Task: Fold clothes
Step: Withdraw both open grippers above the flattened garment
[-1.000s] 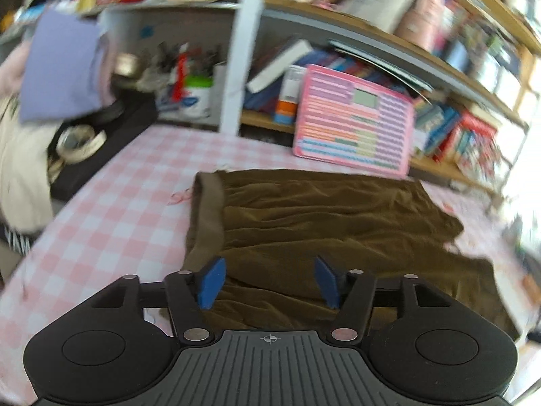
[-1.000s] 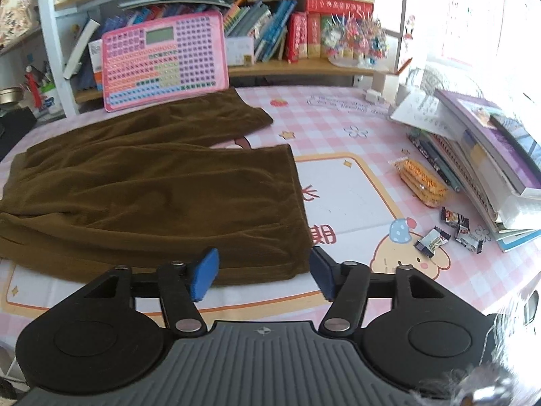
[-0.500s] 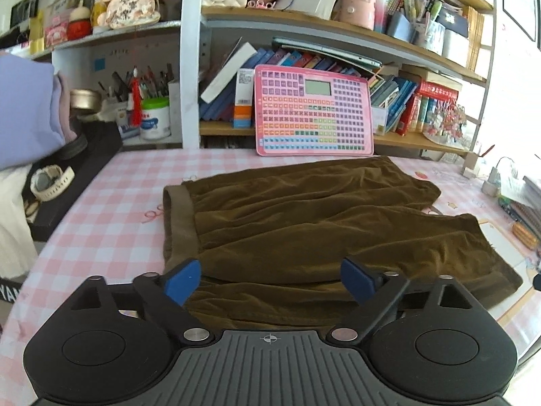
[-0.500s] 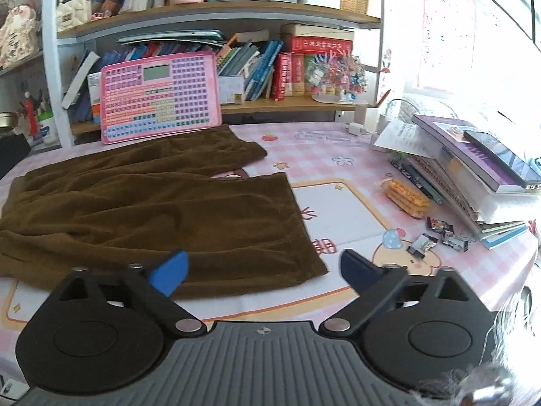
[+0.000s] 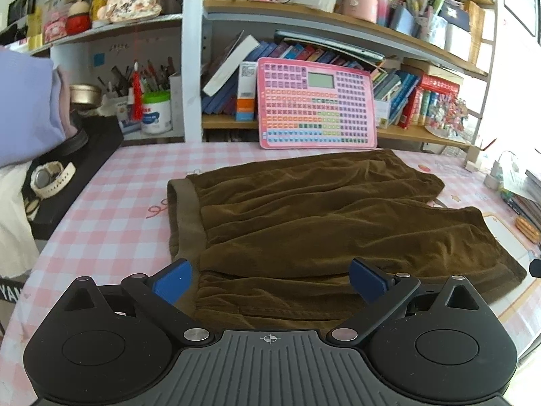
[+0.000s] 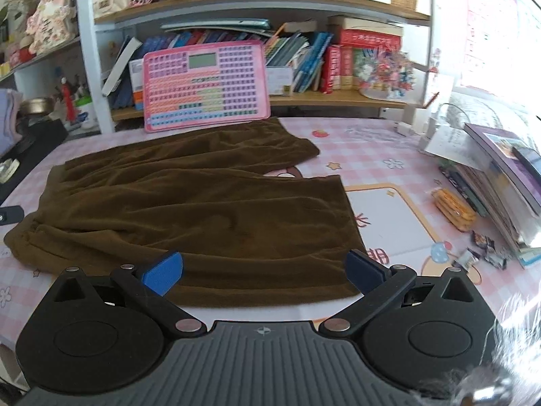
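Note:
Brown velvet shorts (image 5: pixel 321 216) lie flat on the pink checked tablecloth (image 5: pixel 111 209), with the waistband (image 5: pixel 187 216) to the left and the two legs reaching right. My left gripper (image 5: pixel 269 280) hovers over the near waistband corner, its jaws still opening wide, and the blue pads (image 5: pixel 172 280) are pressing on nothing. The right wrist view shows the same shorts (image 6: pixel 203 203). There my right gripper (image 6: pixel 263 274) stands open above the near leg hem, and its pads hold no cloth.
A pink toy keyboard (image 5: pixel 316 105) leans on the bookshelf (image 5: pixel 304 10) behind the shorts. A stack of books (image 6: pixel 500 169), a snack packet (image 6: pixel 453 208) and loose sweets (image 6: pixel 487 247) lie on the right. A black box with a watch (image 5: pixel 50 177) sits at the left.
Both grippers' jaws have spread from half open to wide open. The left view has rolled level, and the right gripper has drawn back slightly from the shorts.

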Available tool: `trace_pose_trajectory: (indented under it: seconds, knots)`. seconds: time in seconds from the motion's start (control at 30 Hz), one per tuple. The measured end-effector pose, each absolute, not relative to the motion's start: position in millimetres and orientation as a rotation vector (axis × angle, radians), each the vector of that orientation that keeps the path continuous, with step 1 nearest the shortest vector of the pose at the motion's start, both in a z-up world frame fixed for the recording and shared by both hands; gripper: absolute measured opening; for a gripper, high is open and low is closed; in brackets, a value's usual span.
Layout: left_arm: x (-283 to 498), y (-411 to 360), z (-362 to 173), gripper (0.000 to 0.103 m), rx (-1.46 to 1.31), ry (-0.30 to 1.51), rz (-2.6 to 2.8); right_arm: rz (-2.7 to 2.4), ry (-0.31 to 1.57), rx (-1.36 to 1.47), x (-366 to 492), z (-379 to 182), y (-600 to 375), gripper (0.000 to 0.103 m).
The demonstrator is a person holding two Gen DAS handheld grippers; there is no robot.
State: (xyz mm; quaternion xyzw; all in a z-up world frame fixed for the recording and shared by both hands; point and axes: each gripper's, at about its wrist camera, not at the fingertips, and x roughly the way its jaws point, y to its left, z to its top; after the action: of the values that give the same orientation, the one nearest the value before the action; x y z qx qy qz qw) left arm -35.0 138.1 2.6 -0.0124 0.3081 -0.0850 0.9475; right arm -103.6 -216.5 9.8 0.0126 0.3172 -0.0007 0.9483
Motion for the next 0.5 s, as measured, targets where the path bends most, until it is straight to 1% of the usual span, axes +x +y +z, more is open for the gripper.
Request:
trace_pose_trajectory:
  seconds: [0.23, 0.5]
  knots:
    - [-18.4, 135.4, -3.7, 0.101, -0.047, 0.657, -0.1, 0.049, 0.673, -0.015, -70.4, 2.0, -226.4, 0.103]
    - [18.9, 125.2, -5.7, 0.101, -0.036, 0.688, 0.039, 0.155, 0.707, -0.049, 6.5, -8.9, -251.8, 0.103]
